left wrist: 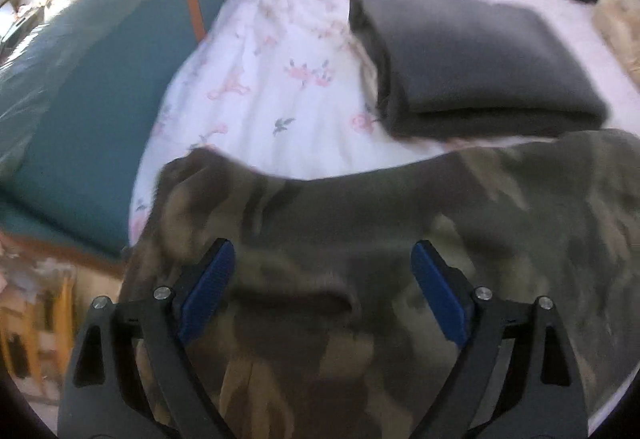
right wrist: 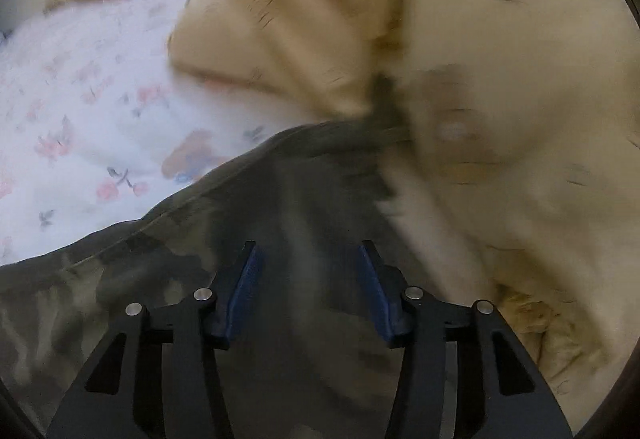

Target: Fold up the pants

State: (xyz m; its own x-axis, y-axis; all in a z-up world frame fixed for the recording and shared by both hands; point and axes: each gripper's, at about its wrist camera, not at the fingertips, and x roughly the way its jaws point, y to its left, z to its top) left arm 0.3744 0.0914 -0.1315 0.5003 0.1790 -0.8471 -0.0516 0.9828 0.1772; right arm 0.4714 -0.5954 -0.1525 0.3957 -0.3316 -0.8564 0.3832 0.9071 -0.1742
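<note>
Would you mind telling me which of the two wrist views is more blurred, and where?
Right wrist view: heavy motion smear across the cream blanket and camouflage pants, while the right gripper stays sharp. Left wrist view: milder blur; the folded grey garment and floral sheet remain readable, with fisheye bending at the edges.

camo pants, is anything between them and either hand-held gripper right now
Nothing visible is. The left hand-held gripper hangs with its jaws wide over bare cloth of the camo pants. The right hand-held gripper is also open above them. The folded grey garment and cream blanket lie beyond the pants' edge.
</note>
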